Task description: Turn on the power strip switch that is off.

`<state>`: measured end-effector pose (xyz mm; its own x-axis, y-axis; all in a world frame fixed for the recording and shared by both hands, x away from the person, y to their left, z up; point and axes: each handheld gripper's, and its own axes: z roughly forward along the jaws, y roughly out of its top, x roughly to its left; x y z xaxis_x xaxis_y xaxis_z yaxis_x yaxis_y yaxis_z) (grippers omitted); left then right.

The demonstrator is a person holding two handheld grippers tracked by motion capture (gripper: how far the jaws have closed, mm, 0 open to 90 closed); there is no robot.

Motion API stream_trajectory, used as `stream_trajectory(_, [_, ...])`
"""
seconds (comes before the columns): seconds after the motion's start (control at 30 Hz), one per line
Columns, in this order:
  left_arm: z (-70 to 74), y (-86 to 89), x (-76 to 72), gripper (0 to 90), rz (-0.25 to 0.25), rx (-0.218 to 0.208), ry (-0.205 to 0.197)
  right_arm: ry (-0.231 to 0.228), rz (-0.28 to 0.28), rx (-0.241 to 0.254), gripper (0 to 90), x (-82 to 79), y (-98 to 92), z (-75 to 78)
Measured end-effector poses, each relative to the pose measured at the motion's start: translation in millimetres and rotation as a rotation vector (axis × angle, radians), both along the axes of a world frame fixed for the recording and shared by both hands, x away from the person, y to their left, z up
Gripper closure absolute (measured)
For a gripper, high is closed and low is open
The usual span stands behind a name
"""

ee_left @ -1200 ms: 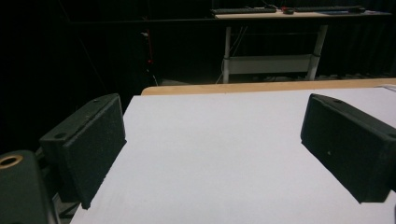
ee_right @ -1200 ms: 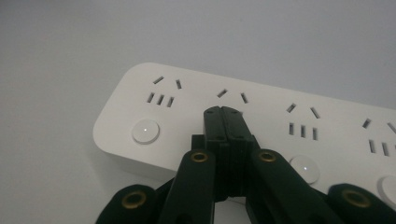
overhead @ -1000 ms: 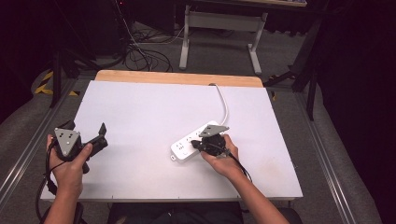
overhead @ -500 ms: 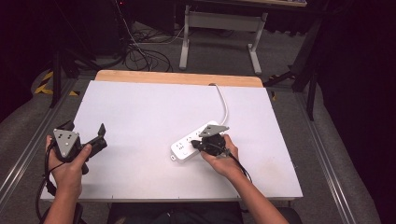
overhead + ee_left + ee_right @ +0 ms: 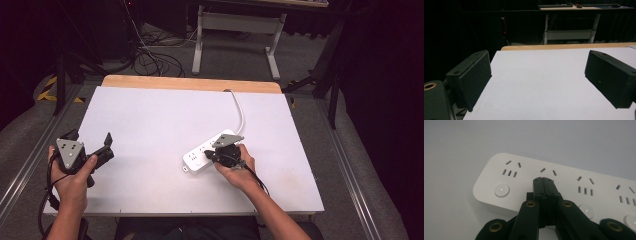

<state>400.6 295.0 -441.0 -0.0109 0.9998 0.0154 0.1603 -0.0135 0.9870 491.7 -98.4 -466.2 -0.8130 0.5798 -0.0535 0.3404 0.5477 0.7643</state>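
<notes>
A white power strip (image 5: 207, 154) lay on the white bench (image 5: 150, 125), a little to the right of the middle and nearer to the person's edge. It lay at an angle, and its white cable (image 5: 240, 107) ran from its far end toward the wooden strip (image 5: 190, 83) at the back of the bench.

The right gripper (image 5: 216, 154) was over the strip, held in the person's right hand (image 5: 239, 167). In the right gripper view, its two black fingers (image 5: 540, 186) were pressed together with no gap between them and nothing pinched. The tips were at the top face of the strip (image 5: 564, 187), at the second group of sockets from the rounded end, just below its two slanted slots. Whether the tips really touched the plastic, I could not tell. A round white button (image 5: 501, 190) sat to the left of the fingers, in front of the first socket group, and another round button (image 5: 586, 210) was just beside the fingers on the other side.

The left gripper (image 5: 92, 144) was well apart from the strip, at the left edge of the bench, held in the left hand (image 5: 75, 175). Its fingers (image 5: 471, 77) were spread wide, and between them was nothing but the bare bench surface. The grey three-cornered plate (image 5: 69, 150) on top of it faced up toward the high view.

Behind the bench, a white metal frame (image 5: 235, 30) stood on the grey floor.
</notes>
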Motion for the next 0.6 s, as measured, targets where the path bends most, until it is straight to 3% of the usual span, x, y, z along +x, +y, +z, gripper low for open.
stream_trajectory(0.53, [0.0,0.6,1.1,7.7,0.0,-0.001,0.003,0.0,-0.007,0.013,90.0,-0.6,-0.7,0.6])
stream_trajectory(0.6, [0.1,0.6,1.5,7.7,-0.003,-0.002,0.001,-0.039,-0.004,0.028,90.0,-2.1,-4.0,3.2])
